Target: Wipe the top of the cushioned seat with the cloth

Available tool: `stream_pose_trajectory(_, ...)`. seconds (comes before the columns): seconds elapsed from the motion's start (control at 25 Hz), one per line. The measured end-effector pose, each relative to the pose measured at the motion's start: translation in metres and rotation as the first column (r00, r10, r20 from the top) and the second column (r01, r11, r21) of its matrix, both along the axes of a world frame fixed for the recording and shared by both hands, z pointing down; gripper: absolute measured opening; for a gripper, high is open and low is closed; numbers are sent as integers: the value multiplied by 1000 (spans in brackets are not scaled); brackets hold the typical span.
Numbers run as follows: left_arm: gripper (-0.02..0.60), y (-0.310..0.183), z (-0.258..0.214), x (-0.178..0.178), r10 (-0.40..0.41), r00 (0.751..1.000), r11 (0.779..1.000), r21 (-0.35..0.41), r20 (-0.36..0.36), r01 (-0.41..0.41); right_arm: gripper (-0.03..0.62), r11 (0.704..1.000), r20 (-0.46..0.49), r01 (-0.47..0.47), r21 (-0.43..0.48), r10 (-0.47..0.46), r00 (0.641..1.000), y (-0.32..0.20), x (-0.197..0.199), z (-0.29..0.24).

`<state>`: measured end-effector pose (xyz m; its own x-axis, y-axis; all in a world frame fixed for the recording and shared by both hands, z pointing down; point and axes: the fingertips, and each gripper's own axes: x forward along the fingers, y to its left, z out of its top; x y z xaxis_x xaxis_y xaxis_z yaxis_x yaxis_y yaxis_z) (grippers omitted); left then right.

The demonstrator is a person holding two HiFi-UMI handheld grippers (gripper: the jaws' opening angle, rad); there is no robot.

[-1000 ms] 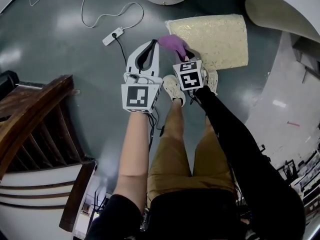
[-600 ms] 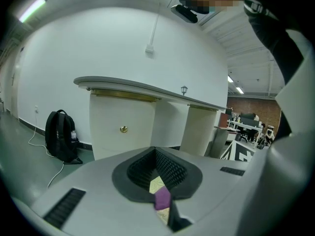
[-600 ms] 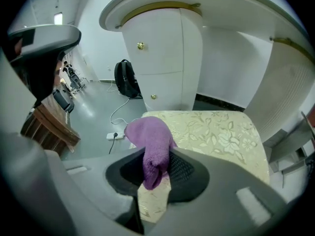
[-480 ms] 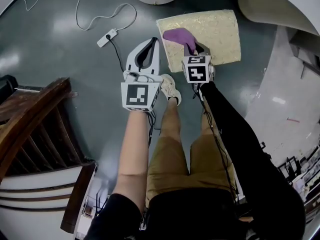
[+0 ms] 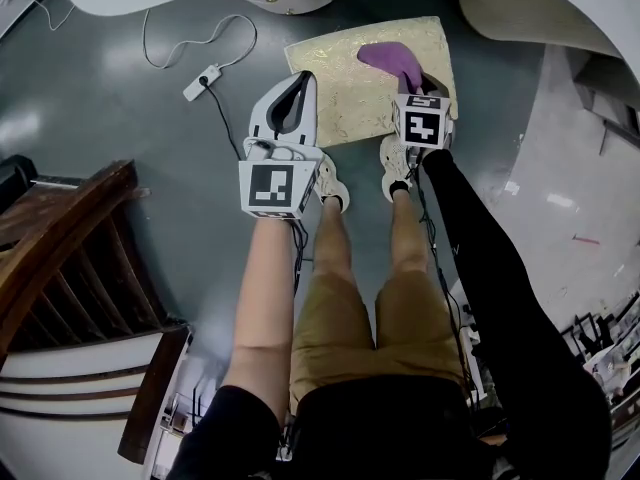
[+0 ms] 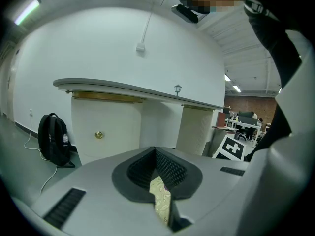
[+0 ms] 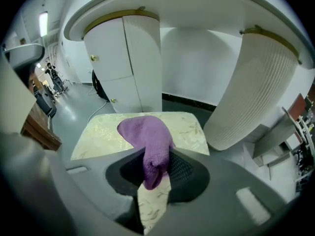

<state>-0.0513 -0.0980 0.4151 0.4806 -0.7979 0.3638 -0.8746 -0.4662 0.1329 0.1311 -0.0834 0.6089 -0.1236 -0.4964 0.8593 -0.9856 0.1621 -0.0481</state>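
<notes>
A square cushioned seat (image 5: 350, 78) with pale gold patterned fabric lies low on the floor in front of the person's feet; it also fills the middle of the right gripper view as the seat (image 7: 101, 132). A purple cloth (image 5: 392, 61) rests on the seat's top, and my right gripper (image 5: 412, 86) is shut on it. In the right gripper view the cloth (image 7: 150, 144) hangs out between the jaws and spreads onto the cushion. My left gripper (image 5: 297, 90) hovers over the seat's left edge, shut with nothing in it; its own view looks out at a white counter.
A white power strip (image 5: 200, 76) with its cord lies on the grey floor at left. A dark wooden chair (image 5: 60, 238) stands at the far left. A white ribbed column (image 7: 256, 92) and a white cabinet (image 7: 128, 63) rise behind the seat. A black backpack (image 6: 54, 139) leans on the wall.
The right gripper has carried the purple cloth from the seat's near left part toward its far right. The person has stepped forward, so the seat sits closer to the feet. The left gripper stays shut.
</notes>
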Motion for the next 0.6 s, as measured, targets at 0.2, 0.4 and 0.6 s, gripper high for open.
stream_pose_trajectory(0.2, 8, -5, 2, 31, 10, 1000, 1000, -2, 15, -10, 86, 1000, -55, -17, 4, 17, 998, -15, 62, 4)
stream_pose_trajectory(0.4, 8, -10, 3, 55, -5, 999, 1000, -1, 36, 5, 86, 997, -92, -74, -12, 72, 993, -21, 113, 9)
stream_pose_trajectory(0.6, 8, -12, 4, 69, -16, 999, 1000, 7, 40, 16, 86, 985, -128, -151, -77, 141, 982, -16, 153, 20)
